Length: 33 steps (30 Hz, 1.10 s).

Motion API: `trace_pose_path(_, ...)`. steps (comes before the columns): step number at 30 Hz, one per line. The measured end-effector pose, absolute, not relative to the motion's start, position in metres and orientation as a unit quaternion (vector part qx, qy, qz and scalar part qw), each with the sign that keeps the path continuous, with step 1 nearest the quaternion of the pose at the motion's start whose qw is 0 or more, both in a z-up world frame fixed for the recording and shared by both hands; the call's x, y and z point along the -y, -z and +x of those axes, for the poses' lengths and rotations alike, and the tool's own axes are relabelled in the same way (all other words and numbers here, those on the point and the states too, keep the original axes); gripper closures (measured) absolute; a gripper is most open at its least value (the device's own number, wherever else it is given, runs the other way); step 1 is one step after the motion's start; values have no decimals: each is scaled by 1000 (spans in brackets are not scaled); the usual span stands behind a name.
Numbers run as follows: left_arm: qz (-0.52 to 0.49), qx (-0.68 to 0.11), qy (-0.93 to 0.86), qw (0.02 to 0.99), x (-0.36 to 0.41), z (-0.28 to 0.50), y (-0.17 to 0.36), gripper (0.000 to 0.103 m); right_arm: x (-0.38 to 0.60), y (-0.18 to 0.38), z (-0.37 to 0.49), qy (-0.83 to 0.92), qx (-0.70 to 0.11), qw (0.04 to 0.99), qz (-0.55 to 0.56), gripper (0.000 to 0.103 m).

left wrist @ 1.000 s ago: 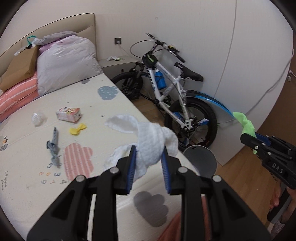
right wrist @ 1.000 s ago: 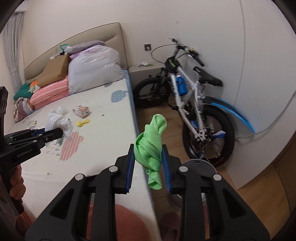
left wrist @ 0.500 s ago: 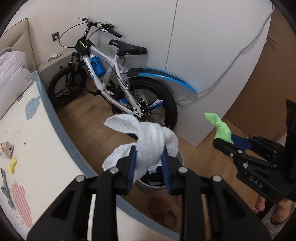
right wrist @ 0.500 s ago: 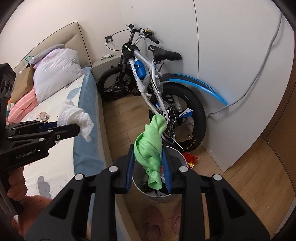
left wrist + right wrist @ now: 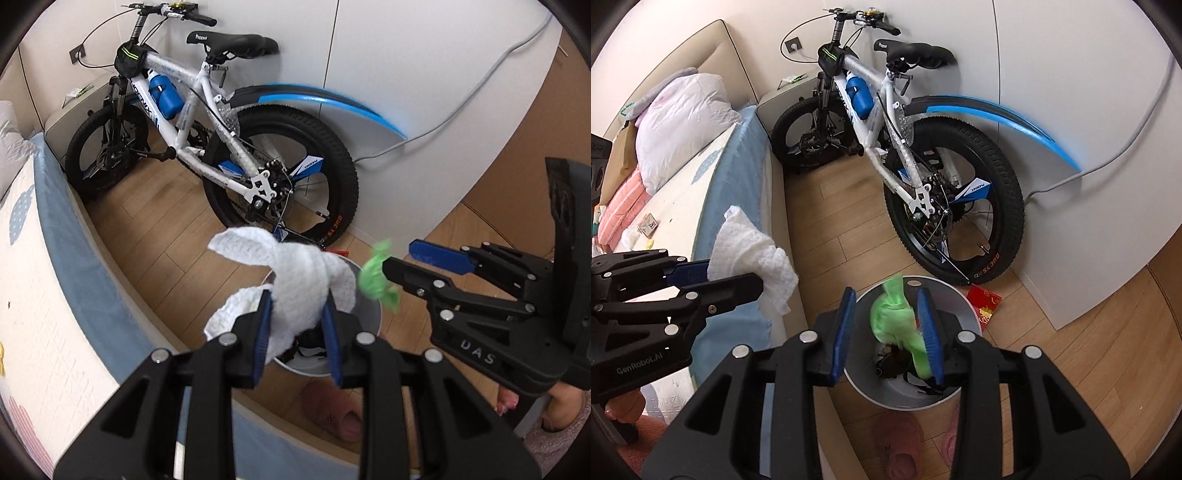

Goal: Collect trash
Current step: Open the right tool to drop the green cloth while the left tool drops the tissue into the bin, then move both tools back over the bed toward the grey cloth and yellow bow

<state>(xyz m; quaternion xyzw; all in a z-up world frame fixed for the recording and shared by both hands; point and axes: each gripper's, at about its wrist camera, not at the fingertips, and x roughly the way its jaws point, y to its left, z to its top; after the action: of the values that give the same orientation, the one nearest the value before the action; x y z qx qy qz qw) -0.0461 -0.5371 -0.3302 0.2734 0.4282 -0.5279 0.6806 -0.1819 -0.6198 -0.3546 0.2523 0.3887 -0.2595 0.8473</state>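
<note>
Trash first: a green crumpled rag [image 5: 899, 321] is sitting between the blue pads of the right gripper [image 5: 888, 332], and those jaws are opening right now, with a gap showing on the left pad's side while the rag leans against the right pad, so it looks let go rather than pinched. Straight below and just past those fingertips is the round grey bin [image 5: 964, 306], already with some dark stuff in the bottom. Off to the left of that, the left gripper [image 5: 297, 334] is clenched on a wad of white paper towel [image 5: 299, 284], which pokes up and out past its tips; from that gripper's own camera the bin [image 5: 371, 314] is right under the towel. The two grippers are near each other, both tilted down over the bin. Beyond the tips, a white and blue kids' bike [image 5: 886, 122] leans on the wall, and a red packet [image 5: 985, 301] lies on the wood floor just right of the bin. The bed [image 5: 701, 184] is on the left.
</note>
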Motion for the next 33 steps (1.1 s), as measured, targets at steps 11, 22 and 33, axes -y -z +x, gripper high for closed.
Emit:
trace_pose_path(11,277,-431,569,643,561,-58,335,67,632,363,-207,291,-386,832,271,67)
trace_pose_path(22,305,-433,564,634,580,-74,344,48,644,362,-228,310,-376,827,282,67)
trace_pose_path(33,276,-431,543,666,549,-60,325,43,620,336,-212,294,-375,840,258,67)
